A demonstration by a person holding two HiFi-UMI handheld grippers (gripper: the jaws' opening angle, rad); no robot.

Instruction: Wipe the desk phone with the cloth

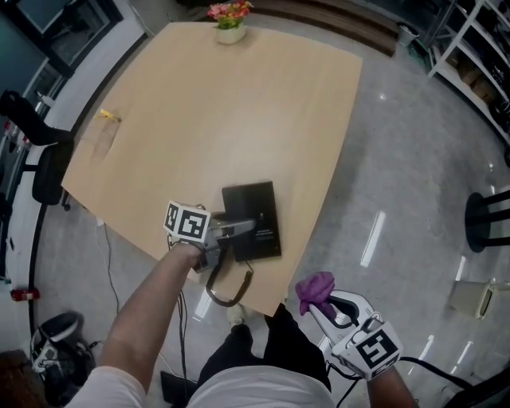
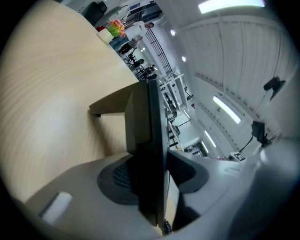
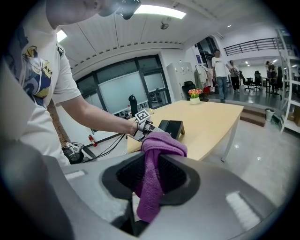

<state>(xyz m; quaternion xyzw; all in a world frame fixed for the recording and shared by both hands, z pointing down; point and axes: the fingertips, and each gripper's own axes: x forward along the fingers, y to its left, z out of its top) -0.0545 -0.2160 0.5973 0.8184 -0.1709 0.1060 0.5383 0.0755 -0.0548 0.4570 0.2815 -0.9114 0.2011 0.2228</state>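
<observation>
The black desk phone [image 1: 253,217] lies near the front edge of the light wooden table [image 1: 215,119]. My left gripper [image 1: 237,230] has closed on the phone's near left edge. In the left gripper view the phone's thin dark body [image 2: 151,117] stands edge-on between the jaws of that gripper [image 2: 152,180], and the pads press on it. My right gripper [image 1: 328,309] hangs off the table to the right of its front corner, over the floor, shut on a purple cloth [image 1: 316,287]. In the right gripper view the cloth [image 3: 157,147] bunches above the jaws, apart from the phone [image 3: 171,127].
A dark cord loop [image 1: 227,291] hangs from the phone over the table's front edge. A flower pot [image 1: 230,24] stands at the far edge and a small yellow item [image 1: 107,116] lies at the left. A black chair [image 1: 41,163] stands left, a stool [image 1: 488,219] right.
</observation>
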